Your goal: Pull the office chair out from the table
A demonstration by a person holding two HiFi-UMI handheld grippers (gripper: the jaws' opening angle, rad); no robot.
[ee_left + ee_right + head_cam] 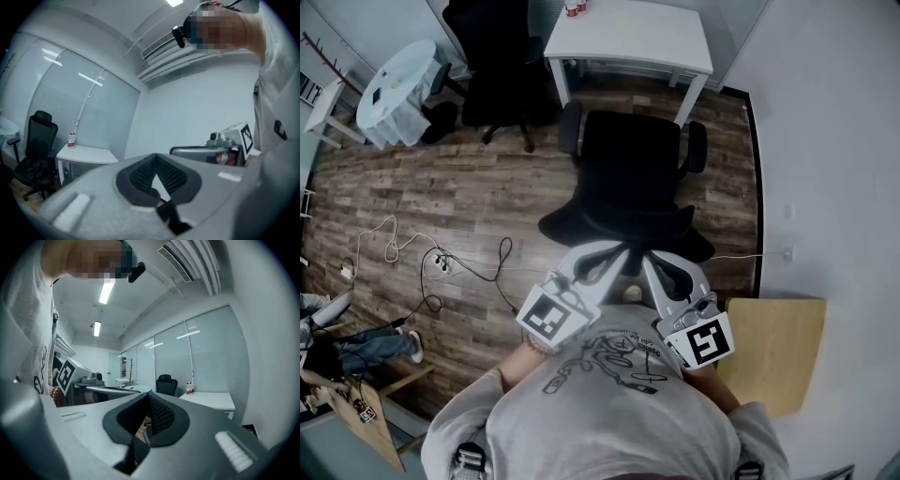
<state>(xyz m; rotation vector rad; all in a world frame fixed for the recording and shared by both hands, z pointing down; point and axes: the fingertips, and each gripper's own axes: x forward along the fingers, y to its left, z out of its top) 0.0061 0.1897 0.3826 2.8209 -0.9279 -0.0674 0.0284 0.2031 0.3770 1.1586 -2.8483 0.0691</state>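
Left claw [609, 255]: shut, holding nothing.
Right claw [652, 265]: shut, empty, just beside the left.
Office chair [633, 178]: just ahead of both claws; bench [628, 33] beyond it.
Technique: probably hook the backrest evenly and draw it straight back.

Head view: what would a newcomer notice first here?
A black office chair fills the middle of the wooden floor, just below the white table at the top edge. Beneath it, the left gripper and right gripper angle toward each other near the chair's back, both with jaws shut.
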